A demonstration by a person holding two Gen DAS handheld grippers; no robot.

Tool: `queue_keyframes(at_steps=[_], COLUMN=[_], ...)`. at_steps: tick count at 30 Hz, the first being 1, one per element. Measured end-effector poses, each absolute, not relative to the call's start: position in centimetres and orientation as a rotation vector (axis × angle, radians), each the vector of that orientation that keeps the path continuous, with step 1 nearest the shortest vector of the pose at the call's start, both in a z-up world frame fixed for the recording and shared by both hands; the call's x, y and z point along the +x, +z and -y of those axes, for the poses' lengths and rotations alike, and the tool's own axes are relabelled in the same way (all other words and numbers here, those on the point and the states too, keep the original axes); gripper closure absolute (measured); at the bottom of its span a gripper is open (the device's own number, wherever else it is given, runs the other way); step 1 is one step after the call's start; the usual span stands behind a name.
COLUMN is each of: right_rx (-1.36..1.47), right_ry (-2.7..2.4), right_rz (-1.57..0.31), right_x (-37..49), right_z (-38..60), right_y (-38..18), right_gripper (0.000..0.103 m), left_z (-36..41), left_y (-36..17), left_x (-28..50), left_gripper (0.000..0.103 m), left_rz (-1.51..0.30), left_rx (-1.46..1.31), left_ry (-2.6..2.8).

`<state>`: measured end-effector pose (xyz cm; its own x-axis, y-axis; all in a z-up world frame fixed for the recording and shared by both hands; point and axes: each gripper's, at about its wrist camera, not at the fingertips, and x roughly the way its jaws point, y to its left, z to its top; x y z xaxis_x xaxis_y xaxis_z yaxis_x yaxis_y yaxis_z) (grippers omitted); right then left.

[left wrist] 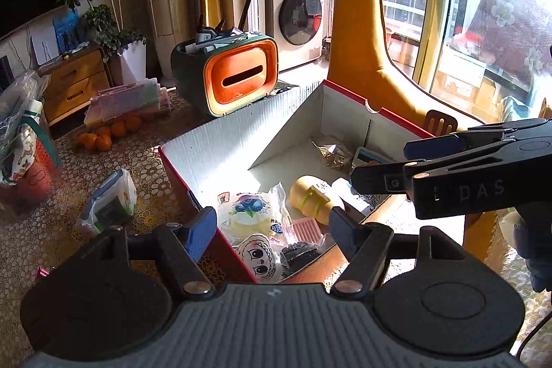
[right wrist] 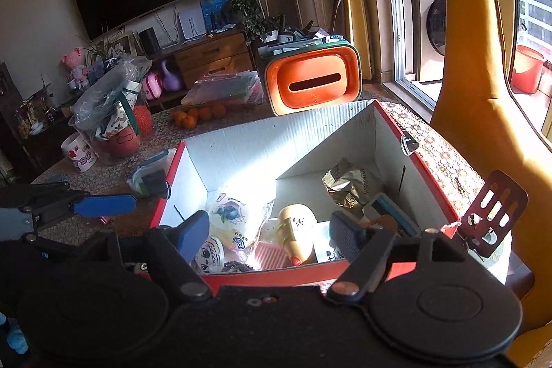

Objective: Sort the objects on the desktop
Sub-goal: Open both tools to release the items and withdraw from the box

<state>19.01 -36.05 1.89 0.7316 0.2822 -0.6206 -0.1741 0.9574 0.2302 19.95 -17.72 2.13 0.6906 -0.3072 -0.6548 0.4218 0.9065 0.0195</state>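
Worktop point(left wrist: 145, 209) with patterned cover carries a red cardboard box point(right wrist: 262, 143), open-topped, white inside; behind it stands an orange-fronted tissue holder point(left wrist: 241, 78). Box holds the sorted things: blueberry bread packet point(left wrist: 255, 209), yellow bottle point(left wrist: 310, 199) lying flat, foil packet point(right wrist: 345, 185) in the far corner. Left gripper point(left wrist: 269, 223) and right gripper point(right wrist: 265, 230) both hover over the box, jaws spread wide, grasping nothing.

Corrugated white card is seen lining the box point(right wrist: 241, 154); glossy plastic wraps the snack point(left wrist: 253, 212); crinkled foil shines on the pouch point(right wrist: 345, 185).
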Motion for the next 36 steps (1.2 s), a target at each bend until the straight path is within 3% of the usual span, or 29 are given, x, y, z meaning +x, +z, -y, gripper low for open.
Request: queue_keyframes(at_steps=[8,12,15,29,32,36], right_rx=[0.144,0.141,0.141,0.121,0.114,0.098], right_ry=[0.29,0.309,0.313,0.334,0.348,0.369], right_rz=[-0.665,-0.641,-0.63,-0.637,-0.64,-0.651], right_x=[16.7,15.5,14.7,13.6,14.0,14.8], right_z=[33.7,32.5,31.6,25.9,24.4,22.1], right_y=[2.8,3.5,3.8,4.3,4.3,4.2], right_gripper=[0.016,0.013,0.004,0.002,0.002,0.002], left_z=[14.3,12.6,11.3,4.9,3.5,1.8], left_y=[2.9,3.3,3.4,2.4,1.9,1.4], left_x=[17.9,16.6,15.8,11.8,11.3,11.1], left_gripper=[0.031,0.024,0.022,0.015,0.004,0.003], left_rz=[-0.667,-0.636,-0.628,-0.573,-0.555,-0.534], left_rx=[0.126,0.11,0.092,0.066,0.077,0.083], left_ry=[-0.375,-0.36,-0.358,-0.295,-0.27,-0.247])
